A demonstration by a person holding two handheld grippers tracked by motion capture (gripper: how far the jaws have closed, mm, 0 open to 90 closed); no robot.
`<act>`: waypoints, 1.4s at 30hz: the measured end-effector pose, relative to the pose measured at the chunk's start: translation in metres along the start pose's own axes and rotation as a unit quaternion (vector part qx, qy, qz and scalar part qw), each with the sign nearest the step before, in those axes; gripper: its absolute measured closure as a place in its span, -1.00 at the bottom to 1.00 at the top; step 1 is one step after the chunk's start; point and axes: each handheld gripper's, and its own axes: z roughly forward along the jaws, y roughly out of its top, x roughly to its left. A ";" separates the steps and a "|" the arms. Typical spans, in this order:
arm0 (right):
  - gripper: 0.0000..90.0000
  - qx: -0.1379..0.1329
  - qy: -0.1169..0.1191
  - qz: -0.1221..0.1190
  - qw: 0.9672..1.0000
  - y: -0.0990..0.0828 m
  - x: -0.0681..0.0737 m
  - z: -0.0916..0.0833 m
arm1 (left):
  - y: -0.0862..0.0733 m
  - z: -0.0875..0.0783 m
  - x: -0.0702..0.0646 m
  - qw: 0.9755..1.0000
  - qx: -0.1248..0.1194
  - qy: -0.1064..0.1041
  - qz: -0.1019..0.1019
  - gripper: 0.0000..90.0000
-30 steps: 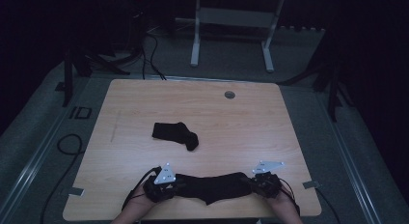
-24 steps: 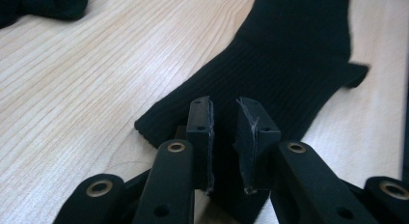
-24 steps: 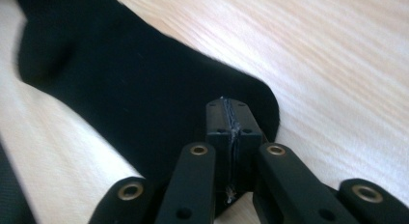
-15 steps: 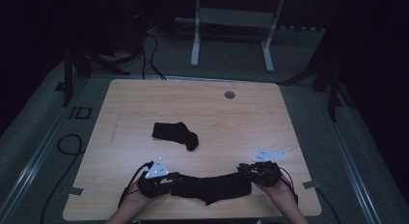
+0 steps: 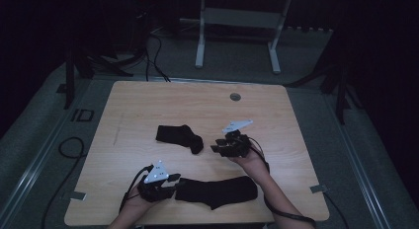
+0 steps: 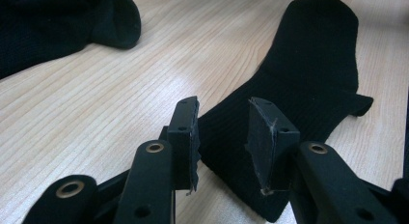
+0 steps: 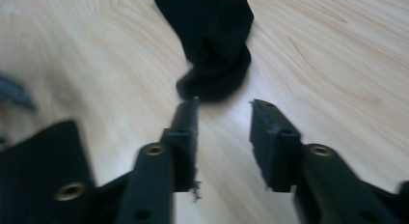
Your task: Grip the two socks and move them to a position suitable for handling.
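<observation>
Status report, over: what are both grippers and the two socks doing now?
Left gripper open at flat sock end. Right gripper open, facing bunched sock, not touching. Nothing between.

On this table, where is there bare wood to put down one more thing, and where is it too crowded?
The far strip of the table, from the crumpled sock up to the small round grommet, is bare. The left side beside that sock and the right edge are bare too. It is crowded near the front: the flat sock, left gripper and right gripper.
</observation>
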 end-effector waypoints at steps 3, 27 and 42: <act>-0.02 0.014 0.011 -0.002 1.000 0.015 0.004 0.020 | 0.000 -0.001 0.000 1.000 -0.006 -0.005 -0.003 0.42; 0.67 0.077 -0.088 -0.046 0.992 0.051 0.022 0.116 | 0.001 -0.009 0.004 1.000 -0.025 -0.005 -0.010 0.42; 0.86 0.031 -0.058 -0.044 0.997 0.065 0.020 0.069 | 0.002 -0.010 0.006 1.000 -0.026 -0.003 -0.009 0.39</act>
